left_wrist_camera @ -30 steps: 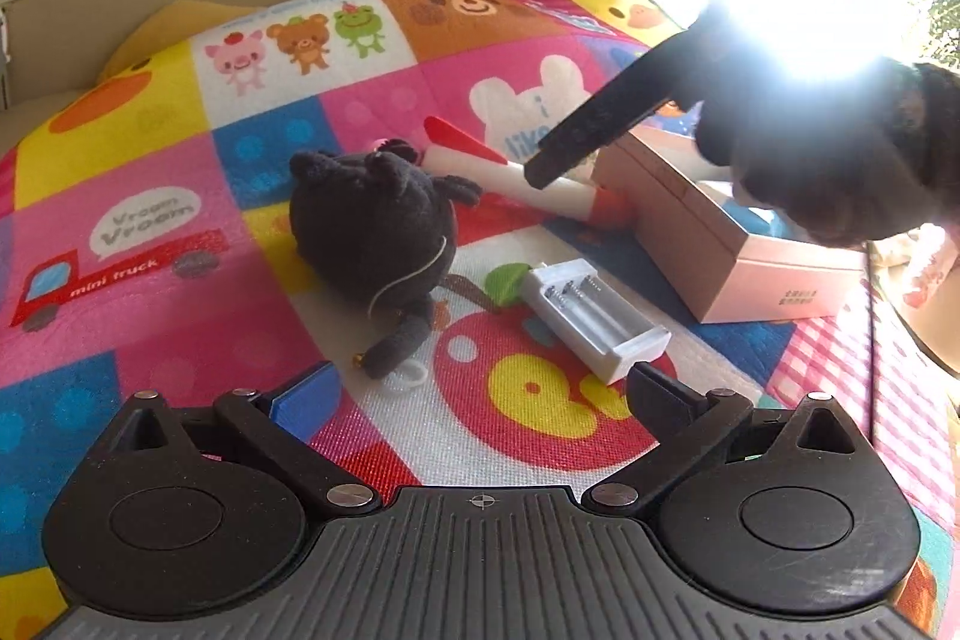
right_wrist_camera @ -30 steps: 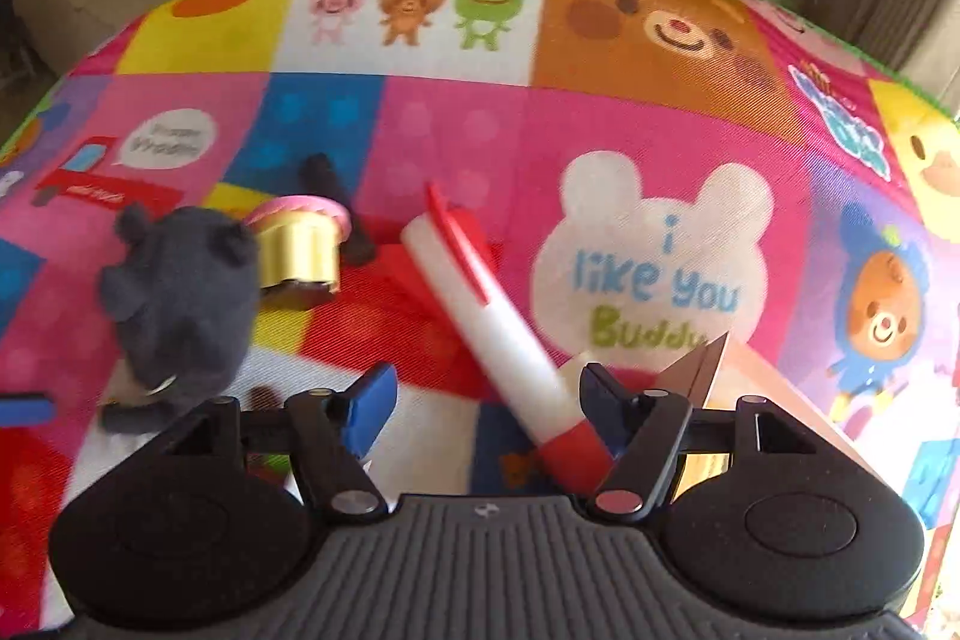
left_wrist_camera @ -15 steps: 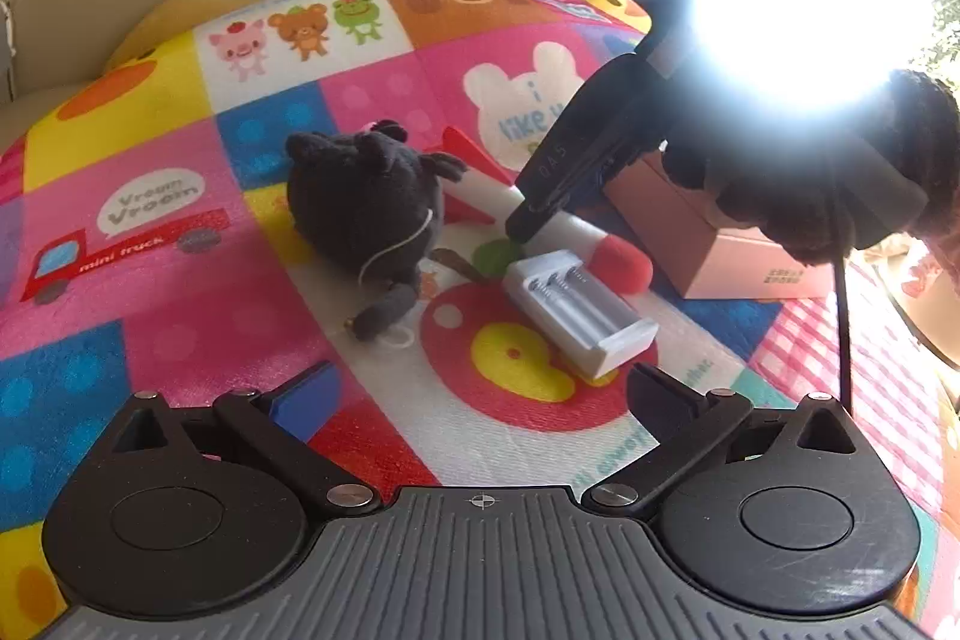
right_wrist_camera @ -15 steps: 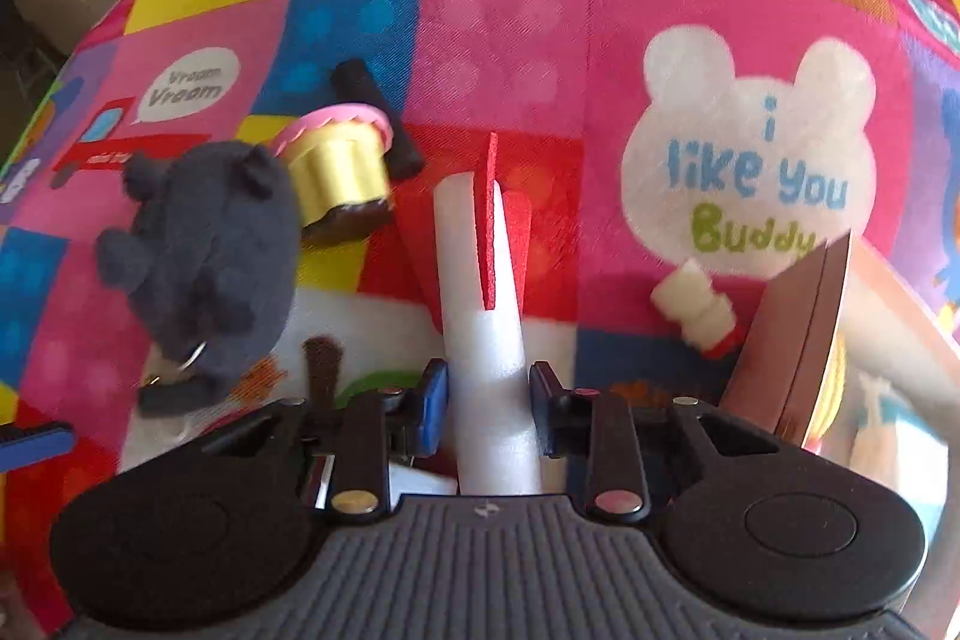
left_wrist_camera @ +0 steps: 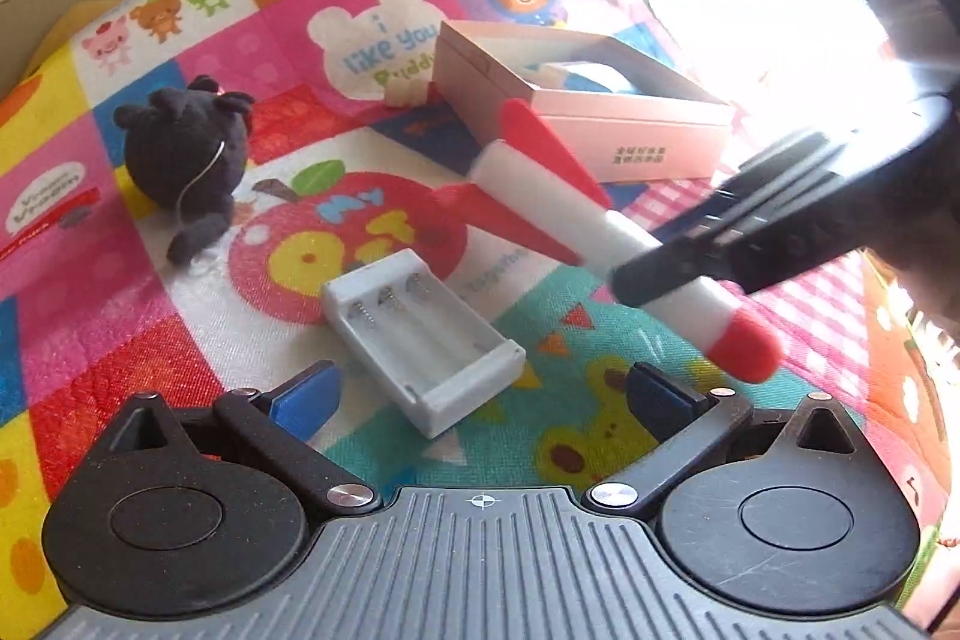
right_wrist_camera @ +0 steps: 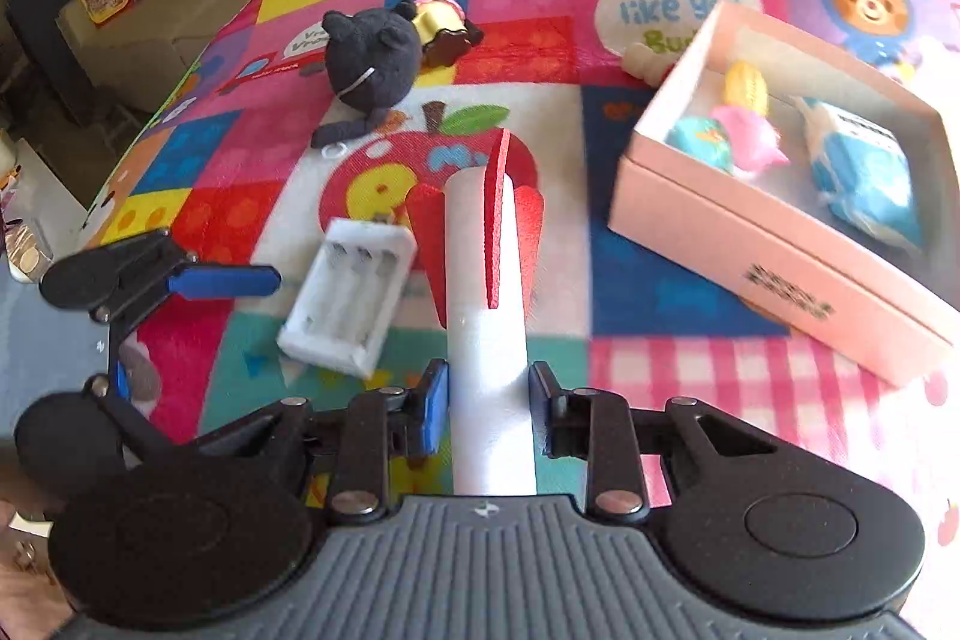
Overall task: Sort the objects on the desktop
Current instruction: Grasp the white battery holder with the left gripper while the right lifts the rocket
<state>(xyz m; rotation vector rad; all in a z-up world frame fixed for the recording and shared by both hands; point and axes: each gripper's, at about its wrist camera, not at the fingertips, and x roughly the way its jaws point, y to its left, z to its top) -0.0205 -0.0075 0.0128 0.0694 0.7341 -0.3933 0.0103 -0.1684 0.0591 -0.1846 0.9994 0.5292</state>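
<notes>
Our right gripper [right_wrist_camera: 487, 415] clamps the toy rocket [right_wrist_camera: 489, 340] aloft; our left gripper [left_wrist_camera: 480, 391] gapes empty above the battery holder [left_wrist_camera: 420, 334].

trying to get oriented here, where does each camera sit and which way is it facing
Left wrist: on the left gripper, looking down along its open fingers at the battery holder; the right gripper shows, holding the foam rocket.
Right wrist: on the right gripper, looking along the rocket toward the pink box; the left gripper's blue finger shows.
Shared: rocket, battery holder, box, black plush, play mat.
</notes>
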